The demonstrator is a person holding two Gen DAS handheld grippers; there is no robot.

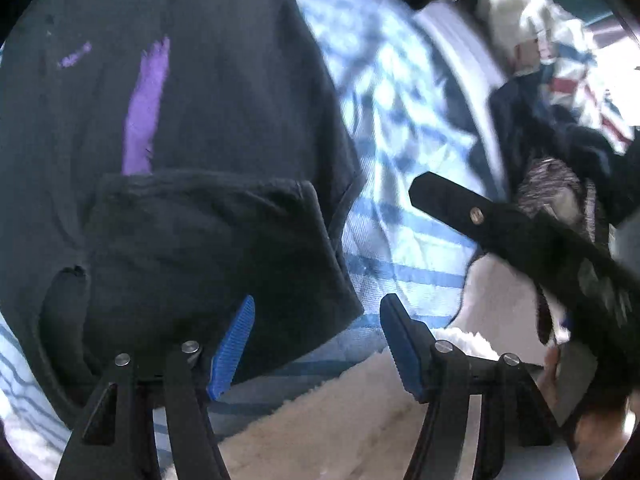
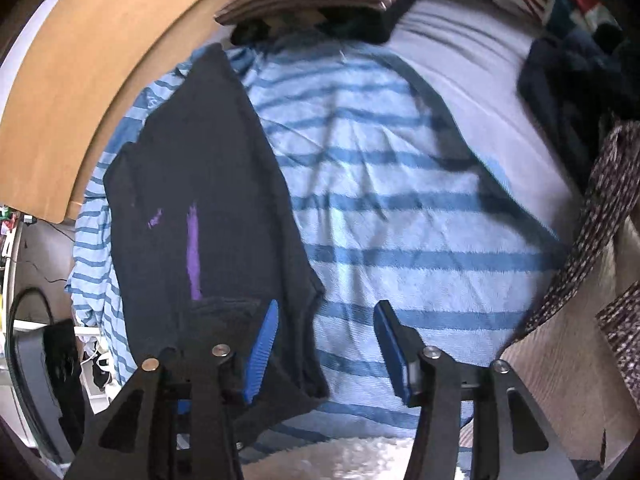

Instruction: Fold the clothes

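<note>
While both my left gripper [image 1: 316, 344] and right gripper [image 2: 324, 348] hang spread and empty, the dark shirt [image 2: 208, 200] lies just ahead on the striped blanket [image 2: 400, 220], its sleeve [image 1: 208, 248] already folded in. I judge further folds remain; beyond the blanket, a clothes pile [image 1: 560, 80] waits.
</note>
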